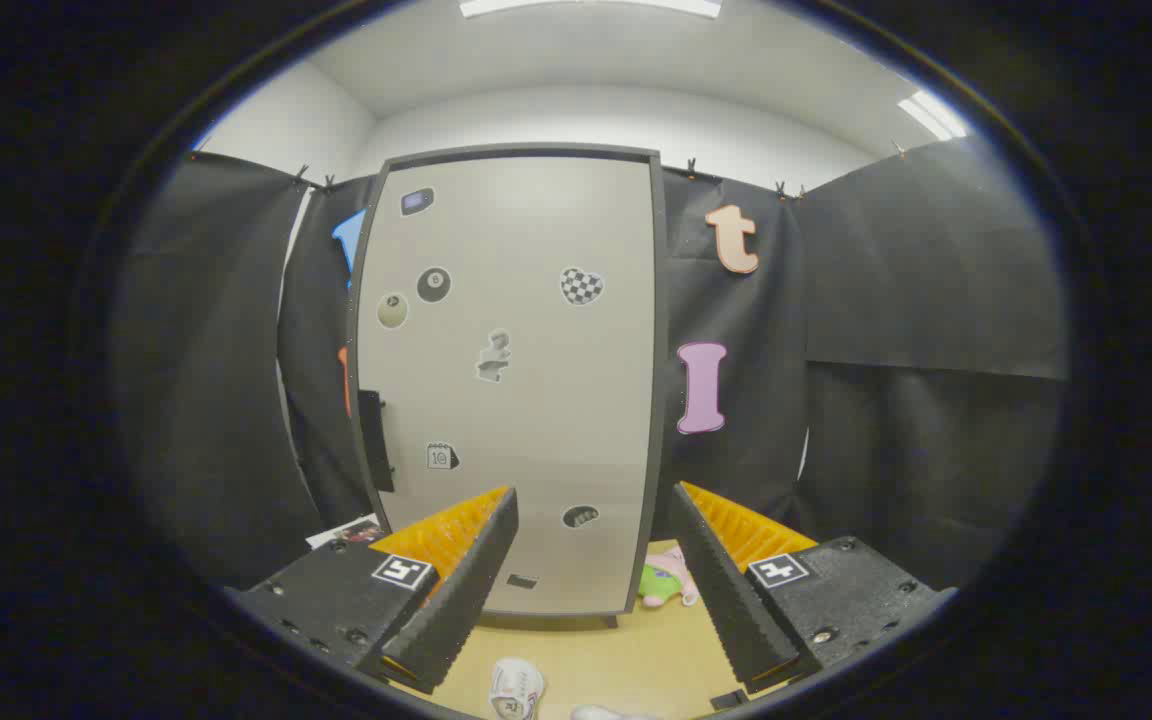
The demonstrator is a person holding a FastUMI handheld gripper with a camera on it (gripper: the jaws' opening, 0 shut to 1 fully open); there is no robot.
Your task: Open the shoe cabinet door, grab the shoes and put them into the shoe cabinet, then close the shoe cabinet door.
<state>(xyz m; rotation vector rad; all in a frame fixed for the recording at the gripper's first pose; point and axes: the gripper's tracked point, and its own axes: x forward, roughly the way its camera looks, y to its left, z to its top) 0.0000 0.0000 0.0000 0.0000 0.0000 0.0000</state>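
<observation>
Grey, matt panel: the shoe cabinet door stands upright and shut beyond the fingers, framed in dark edging and dotted with small stickers. It reads as a stiff, flat board, probably light enough to swing on its hinges. The face offers nothing to pinch, so the likely purchase is the dark handle-like block on its left edge, or that edge itself. Which side carries the hinges cannot be told.

White shoes: one shoe lies on the pale wooden surface just below and between the fingers, and the tip of a second shows beside it. They look light and soft in the upper, firmer at the sole. The collar or heel rim would be the surest place to grip, since a squeeze across the toe would merely deform it.

The hand-held gripper is spread wide, its two ridged black fingers well apart and closing on nothing. Neither touches the door or the shoes. A small pink-and-green soft toy sits on the surface at the cabinet's foot, just beside the right finger.
</observation>
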